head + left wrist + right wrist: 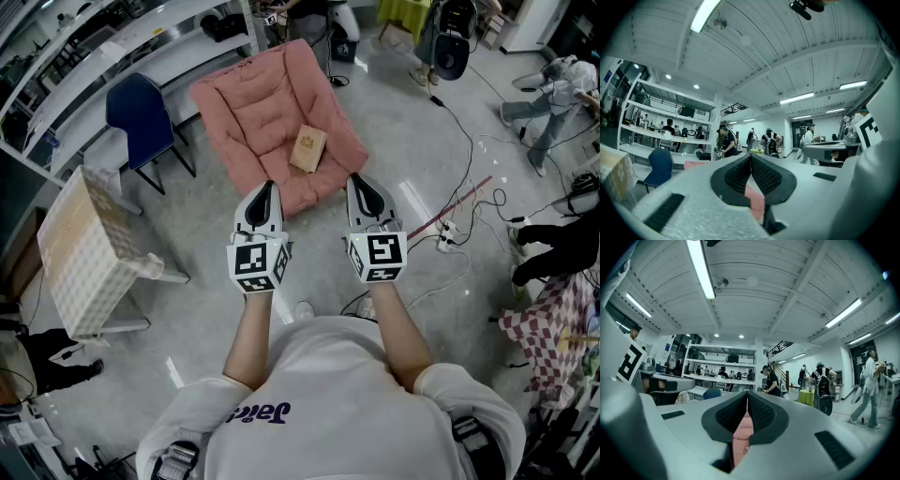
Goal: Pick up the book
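A small tan book lies on a pink padded cushion chair on the floor ahead of me. My left gripper and right gripper are held level side by side above the chair's near edge, both shut with nothing between the jaws. The book sits beyond and between the two tips, apart from both. In the left gripper view the left gripper has its dark pads meeting, with a strip of pink cushion below them. The right gripper in its own view looks the same, over pink cushion.
A blue chair and a box under a checked cloth stand at the left. Cables and a power strip lie on the floor to the right. Shelving lines the far left, and people stand further back.
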`<state>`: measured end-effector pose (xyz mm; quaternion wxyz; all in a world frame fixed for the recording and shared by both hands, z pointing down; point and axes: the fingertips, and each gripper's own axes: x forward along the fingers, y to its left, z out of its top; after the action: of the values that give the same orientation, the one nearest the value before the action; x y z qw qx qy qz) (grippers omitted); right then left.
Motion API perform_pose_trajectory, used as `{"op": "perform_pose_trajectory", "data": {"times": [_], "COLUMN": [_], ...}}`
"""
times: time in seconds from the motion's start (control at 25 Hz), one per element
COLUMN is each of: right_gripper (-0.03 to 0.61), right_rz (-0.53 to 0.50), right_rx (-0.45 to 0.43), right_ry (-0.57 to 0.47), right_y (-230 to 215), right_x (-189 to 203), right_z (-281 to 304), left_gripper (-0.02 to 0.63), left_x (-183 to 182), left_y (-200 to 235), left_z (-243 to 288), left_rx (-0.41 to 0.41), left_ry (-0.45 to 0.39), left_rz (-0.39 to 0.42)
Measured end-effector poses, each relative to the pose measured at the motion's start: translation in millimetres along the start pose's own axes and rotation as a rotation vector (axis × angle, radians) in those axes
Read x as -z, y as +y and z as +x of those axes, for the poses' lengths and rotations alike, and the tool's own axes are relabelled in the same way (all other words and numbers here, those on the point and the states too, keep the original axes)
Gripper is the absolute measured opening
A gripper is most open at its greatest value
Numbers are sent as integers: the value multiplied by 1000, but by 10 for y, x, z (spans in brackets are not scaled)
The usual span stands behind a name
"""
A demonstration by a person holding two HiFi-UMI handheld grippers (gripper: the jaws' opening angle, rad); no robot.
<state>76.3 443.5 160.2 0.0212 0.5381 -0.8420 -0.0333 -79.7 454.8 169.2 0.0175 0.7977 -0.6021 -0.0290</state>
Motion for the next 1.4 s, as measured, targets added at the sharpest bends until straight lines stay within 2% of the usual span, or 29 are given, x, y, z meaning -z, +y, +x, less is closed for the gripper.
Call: {"op": "perform_pose_trajectory", "data": {"times": [0.36,0.56,0.8,1.12,1.4], "right_gripper": [20,20,20,20,20], "right_rz": [36,39,52,111,139], "right_rx": [-58,-62,-103,-221,-251], "right_ry": [63,104,96,108,104], "right_y": [564,614,578,372,-294], "right_x": [282,410,433,537,491], "right_z": [-66,-3,316,1200,2030], "left_gripper": [17,15,17,16,16], "left_x": [276,451,510,492,334], "left_y": [206,211,288,449,458], "left_z": [-217,-168,57,857,1822], "left_rx": [43,59,47,24,6], "left_ry": [55,81,93,106,90], "left_rz": [-87,-119,-130,-94,-66]}}
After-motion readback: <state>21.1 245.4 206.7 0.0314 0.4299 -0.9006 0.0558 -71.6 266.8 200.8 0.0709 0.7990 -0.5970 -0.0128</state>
